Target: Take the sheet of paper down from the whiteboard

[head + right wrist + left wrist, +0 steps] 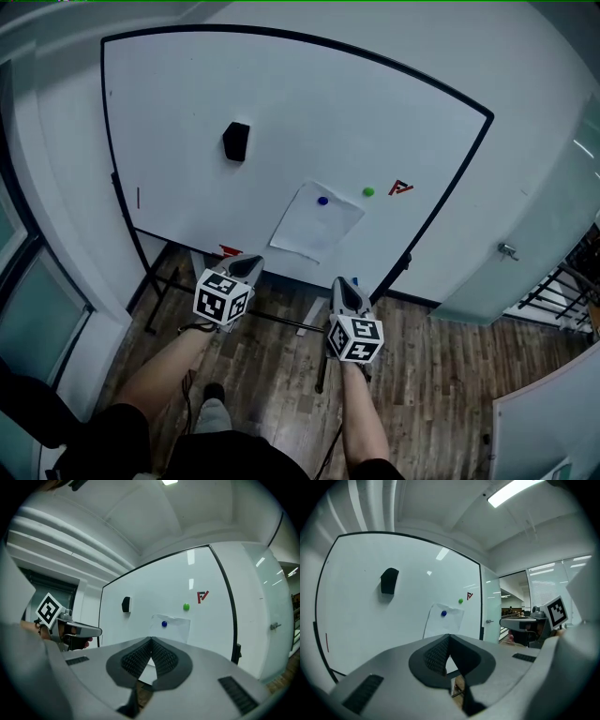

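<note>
A white rectangular sheet of paper [314,230] hangs on the large black-framed whiteboard [309,94], low and right of the board's middle. A small round blue magnet [323,200] pins it near its top edge. A round green magnet [368,191] and a red printed mark [400,187] sit just right of the sheet, and a black block eraser [236,141] clings farther up and left. The left gripper [246,266] and the right gripper [345,286] point at the board from the near side, both well apart from the paper. The left gripper's ridged black fingers [437,654] meet at their tips with nothing between them. The right gripper's fingers [164,658] are likewise pressed together, empty and touching nothing.
</note>
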Available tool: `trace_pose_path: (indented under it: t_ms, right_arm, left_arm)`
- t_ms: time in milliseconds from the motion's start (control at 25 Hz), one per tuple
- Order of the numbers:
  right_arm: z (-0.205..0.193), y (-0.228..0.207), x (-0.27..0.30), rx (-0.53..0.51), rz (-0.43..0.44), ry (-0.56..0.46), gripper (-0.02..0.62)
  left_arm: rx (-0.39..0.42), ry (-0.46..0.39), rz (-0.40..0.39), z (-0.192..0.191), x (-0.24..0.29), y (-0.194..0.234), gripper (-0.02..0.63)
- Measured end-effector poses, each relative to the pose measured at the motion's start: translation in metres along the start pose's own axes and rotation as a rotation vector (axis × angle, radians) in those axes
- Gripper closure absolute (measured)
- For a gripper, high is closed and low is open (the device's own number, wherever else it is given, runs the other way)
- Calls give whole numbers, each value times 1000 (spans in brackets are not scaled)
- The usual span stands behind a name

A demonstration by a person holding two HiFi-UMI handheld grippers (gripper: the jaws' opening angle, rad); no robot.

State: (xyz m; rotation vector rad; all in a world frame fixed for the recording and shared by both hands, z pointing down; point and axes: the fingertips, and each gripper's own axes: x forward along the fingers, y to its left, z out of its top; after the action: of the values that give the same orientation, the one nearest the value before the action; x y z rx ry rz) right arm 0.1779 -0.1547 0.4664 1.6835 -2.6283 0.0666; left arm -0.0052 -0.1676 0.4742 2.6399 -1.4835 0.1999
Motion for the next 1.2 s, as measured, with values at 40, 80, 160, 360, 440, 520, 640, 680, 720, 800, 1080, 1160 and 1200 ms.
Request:
trace_pose_path:
  t_ms: [40, 80, 160, 360, 440, 520, 640, 680, 720, 800, 1080, 1160, 1200]
  right_arm:
    - [1, 0, 10, -3, -7, -1, 571]
    - [2, -1, 21, -3, -13, -2, 571]
    - [4, 0, 42, 2, -26, -2, 571]
    - [10, 3, 95, -12, -69, 4, 571]
    - [13, 2, 117, -10, -88, -2, 571]
    - [13, 3, 134, -5, -109, -10, 571]
    - [12, 10, 155, -2, -130, -14, 571]
    - [13, 11, 160, -3, -139, -13, 571]
    - [14, 11, 165, -3, -149, -11, 571]
    - [15, 9, 171, -4, -170, -12, 571]
    - [16, -2, 176, -11, -215, -13, 571]
    - [18, -8, 177, -8, -223, -19, 571]
    - [18, -10, 177, -7, -225, -20, 571]
  left_arm:
    - [0, -2, -10, 1, 7, 7, 598]
    - [1, -3, -19, 3, 15, 15, 598]
    - [7, 4, -35, 6, 32, 32, 598]
    - [12, 13, -85, 14, 70, 74, 598]
    - [21, 6, -110, 20, 84, 89, 598]
    - [30, 7, -137, 22, 94, 102, 598]
    - [29, 14, -173, 19, 107, 120, 598]
    - [29, 14, -185, 20, 112, 124, 598]
    - [29, 14, -198, 21, 116, 127, 598]
    - [32, 11, -221, 23, 125, 131, 598]
    - [26, -2, -266, 28, 146, 129, 598]
    - [28, -5, -267, 31, 150, 126, 598]
    - [28, -7, -267, 32, 152, 125, 598]
